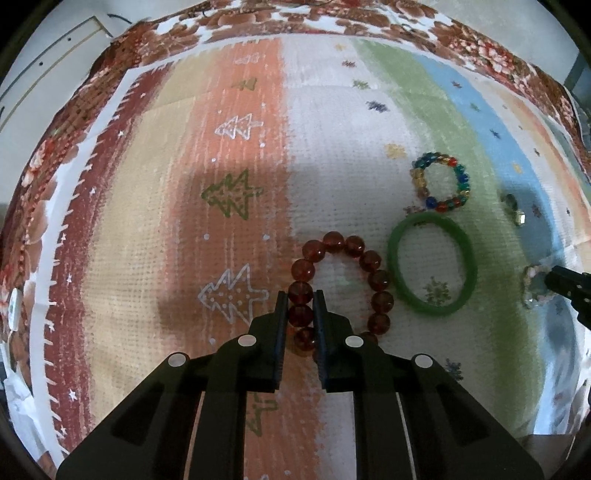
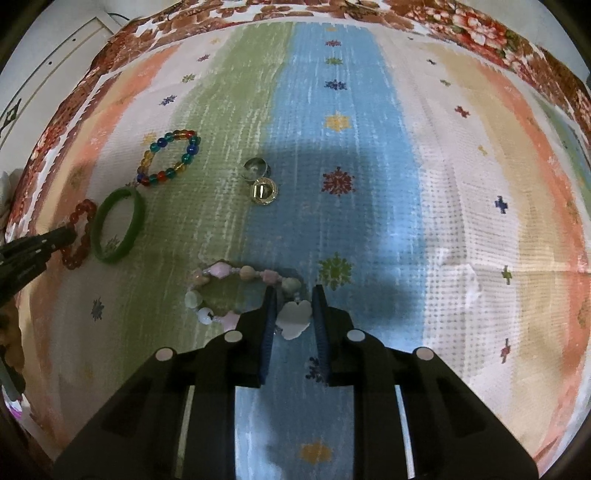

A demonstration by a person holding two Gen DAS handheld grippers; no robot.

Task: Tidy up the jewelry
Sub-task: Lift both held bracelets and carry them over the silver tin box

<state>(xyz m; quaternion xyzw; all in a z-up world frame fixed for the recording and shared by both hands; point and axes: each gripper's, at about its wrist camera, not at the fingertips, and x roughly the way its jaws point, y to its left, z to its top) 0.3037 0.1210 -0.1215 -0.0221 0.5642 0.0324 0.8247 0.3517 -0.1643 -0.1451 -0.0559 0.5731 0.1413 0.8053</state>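
Observation:
A dark red bead bracelet [image 1: 364, 258] lies on the striped cloth [image 1: 155, 192], and my left gripper [image 1: 300, 295] is shut on beads of its left side. To its right lie a green bangle [image 1: 397, 254] and a multicoloured bead bracelet [image 1: 441, 182]. In the right wrist view a pastel bead bracelet [image 2: 221, 273] lies low on the cloth; my right gripper [image 2: 294, 290] is shut on its pale heart-shaped charm [image 2: 295, 317]. The left gripper also shows at the left edge [image 2: 61, 236], against the red bracelet [image 2: 79, 236]. The right gripper's tip [image 1: 552, 280] touches the pastel bracelet [image 1: 532, 288].
Two small metal rings [image 2: 260, 181] lie side by side between the green and blue stripes, also seen at the right [image 1: 515, 210]. A floral-patterned fabric [image 2: 480, 22] borders the striped cloth at the far edge. The green bangle [image 2: 118, 229] and multicoloured bracelet [image 2: 170, 155] sit left.

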